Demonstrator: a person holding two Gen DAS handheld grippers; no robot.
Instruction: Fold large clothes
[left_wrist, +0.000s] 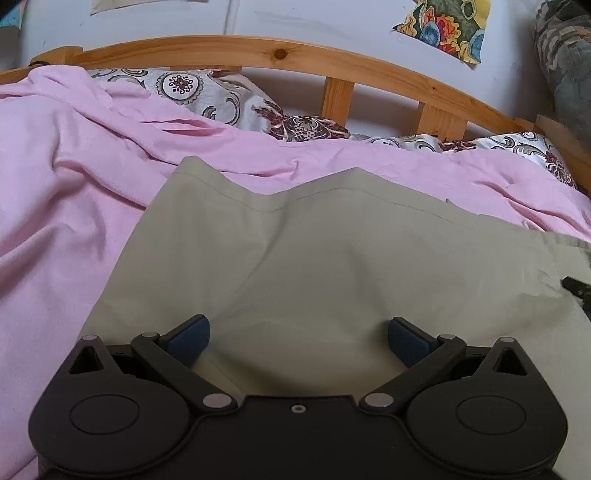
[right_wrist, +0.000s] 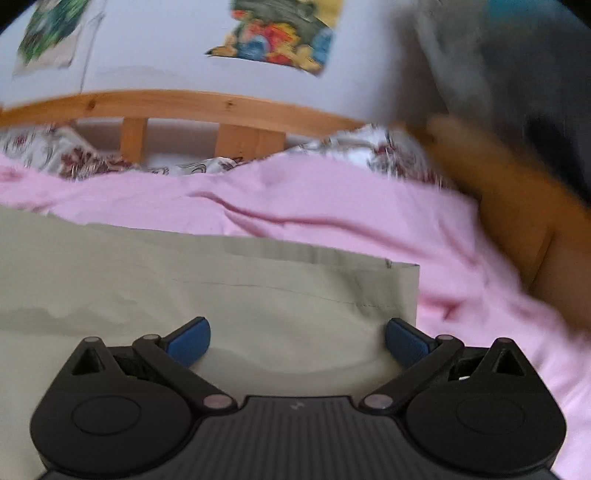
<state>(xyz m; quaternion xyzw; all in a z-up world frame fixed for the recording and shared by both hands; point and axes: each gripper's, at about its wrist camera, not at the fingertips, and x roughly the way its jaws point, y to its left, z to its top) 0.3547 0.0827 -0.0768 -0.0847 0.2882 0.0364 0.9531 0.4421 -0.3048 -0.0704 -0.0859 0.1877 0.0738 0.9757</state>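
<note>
A: Left wrist view shows first the pink sheet (left_wrist: 74, 206) that covers the bed, and behind it the wooden headboard (left_wrist: 258, 51) with patterned pillows (left_wrist: 229, 99) just in front of its rails. What lies on the sheet?

B: A large olive-grey cloth (left_wrist: 314, 266). It is spread on the pink sheet, on the side away from the headboard, and its hemmed edge (left_wrist: 280, 206) faces the headboard. This edge is wavy, not flat.

A: And the right wrist view?

B: The same cloth (right_wrist: 184, 288), somewhat blurred. Its corner (right_wrist: 412, 273) is on the sheet (right_wrist: 332, 206), and a stitched hem runs to it.

A: How are the tongs?

B: The left gripper (left_wrist: 298, 341) is wide open above the cloth and holds nothing. The right gripper (right_wrist: 297, 341) is also wide open, empty, near that corner. I cannot tell if the blue pads (right_wrist: 406, 345) touch the fabric.

A: How will it handle, in your opinion?

B: I think it is light, thin and soft; it wrinkles easily and will hang down when lifted. It should not be fragile. On the soft sheet it may slide or drag the sheet with it.

A: Where to hold it?

B: I would pinch the hem, right gripper at the corner, left gripper further along the same edge, so the fold stays straight.
</note>
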